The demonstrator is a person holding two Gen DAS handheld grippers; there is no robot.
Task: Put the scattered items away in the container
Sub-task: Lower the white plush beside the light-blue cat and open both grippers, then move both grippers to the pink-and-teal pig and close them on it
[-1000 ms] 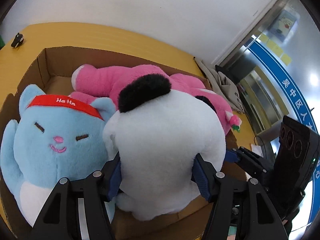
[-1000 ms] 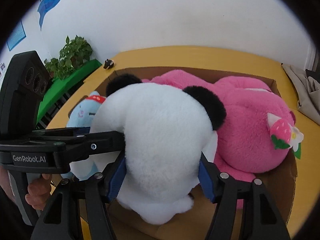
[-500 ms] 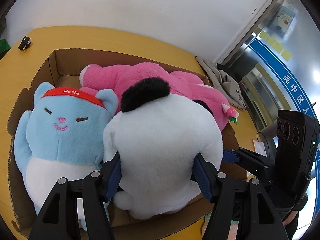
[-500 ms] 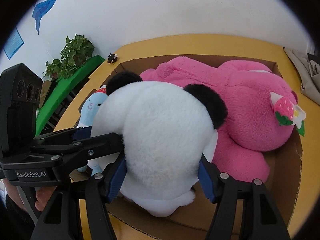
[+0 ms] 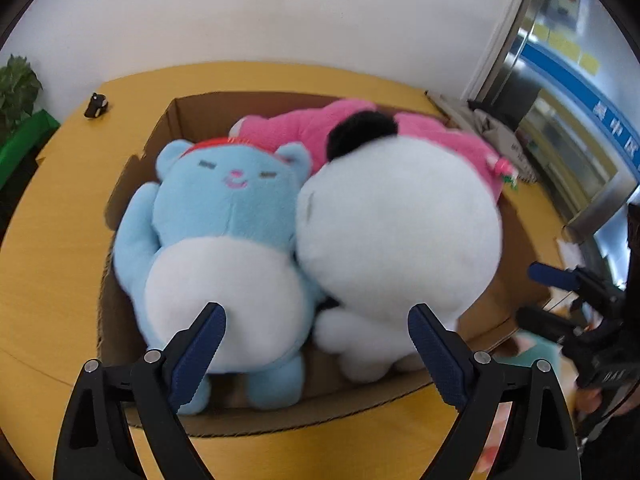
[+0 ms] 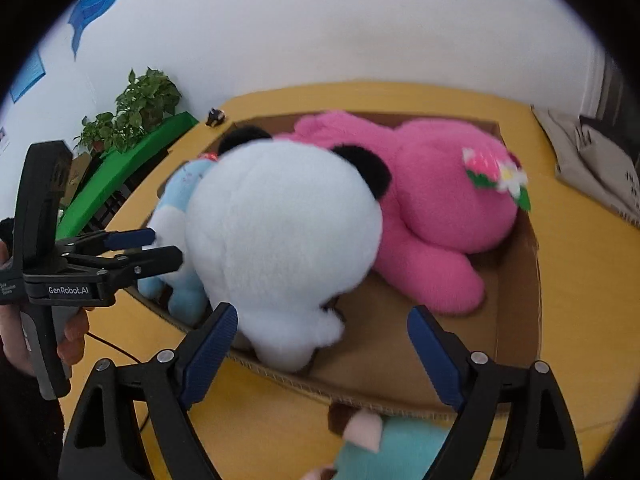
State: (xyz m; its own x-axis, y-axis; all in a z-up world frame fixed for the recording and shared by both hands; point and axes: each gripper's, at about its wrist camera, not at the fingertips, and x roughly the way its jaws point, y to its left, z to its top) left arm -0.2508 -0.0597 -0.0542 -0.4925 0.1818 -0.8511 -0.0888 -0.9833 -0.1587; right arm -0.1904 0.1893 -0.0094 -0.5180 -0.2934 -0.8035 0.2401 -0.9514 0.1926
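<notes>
A white panda plush (image 5: pixel 396 232) with black ears sits in the cardboard box (image 5: pixel 132 184), between a blue cat plush (image 5: pixel 228 220) and a pink plush (image 6: pixel 432 208). My left gripper (image 5: pixel 320 336) has drawn back to the box's near edge. Its jaws are opening and the pads press on nothing. My right gripper (image 6: pixel 322 320) is also opening just short of the panda (image 6: pixel 280 248), free of it. Each gripper shows in the other's view: the left gripper (image 6: pixel 166 245) at the left, the right gripper (image 5: pixel 526 292) at the right. A teal plush (image 6: pixel 384 448) lies on the table outside the box.
The box stands on a yellow table (image 6: pixel 580 280). A small black object (image 5: pixel 96 106) lies at the table's far left. A grey bag (image 6: pixel 592 160) rests at the far right and a potted plant (image 6: pixel 136 108) stands beyond the left edge. A hand (image 6: pixel 72 332) holds the left gripper.
Both grippers let go of the white panda, opened wide and pulled back from the box. The panda now rests in the box beside the blue cat.
</notes>
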